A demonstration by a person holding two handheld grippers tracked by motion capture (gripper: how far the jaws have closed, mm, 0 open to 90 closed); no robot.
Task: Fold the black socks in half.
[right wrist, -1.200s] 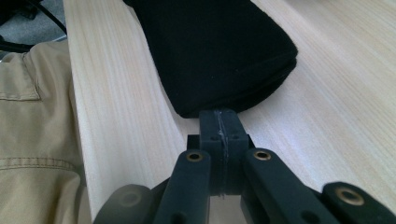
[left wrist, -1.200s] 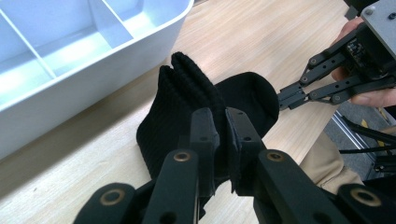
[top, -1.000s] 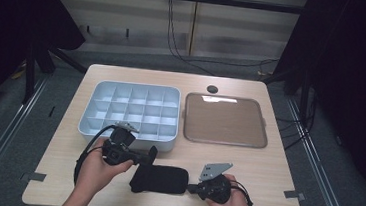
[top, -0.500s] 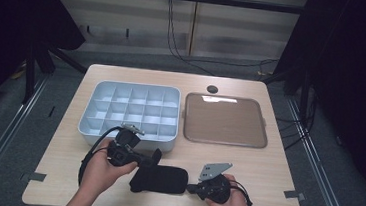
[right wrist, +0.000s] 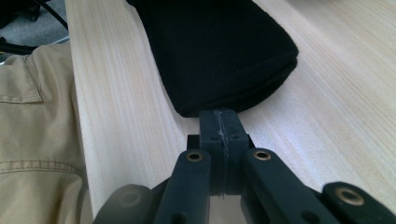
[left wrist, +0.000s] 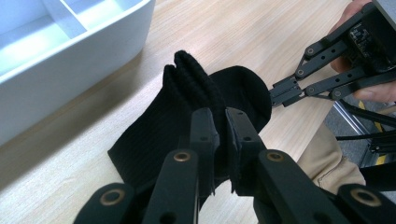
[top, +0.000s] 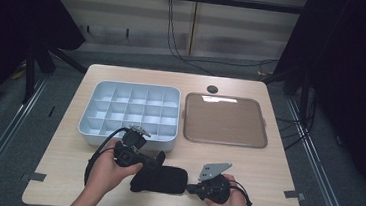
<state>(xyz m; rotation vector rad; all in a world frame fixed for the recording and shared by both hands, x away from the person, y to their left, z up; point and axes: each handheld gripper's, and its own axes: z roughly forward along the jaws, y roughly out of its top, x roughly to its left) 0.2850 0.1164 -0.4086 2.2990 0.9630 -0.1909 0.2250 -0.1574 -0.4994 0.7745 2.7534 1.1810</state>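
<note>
On the table, both grippers are pinching a black sock (top: 160,179): left gripper (left wrist: 219,140) is showing ribbed cuff; right gripper (right wrist: 219,122) is gripping smooth toe.

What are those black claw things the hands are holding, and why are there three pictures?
They are grippers, tools with two black jaws that a person squeezes by hand. One picture looks down from above the wooden table. The other two come from small cameras riding on each gripper. On the table lie a white tray with compartments, a flat brown tray and a black sock. The left gripper pinches the sock's ribbed end. The right gripper is shut at the sock's other end; whether it pinches cloth is hard to tell.
</note>
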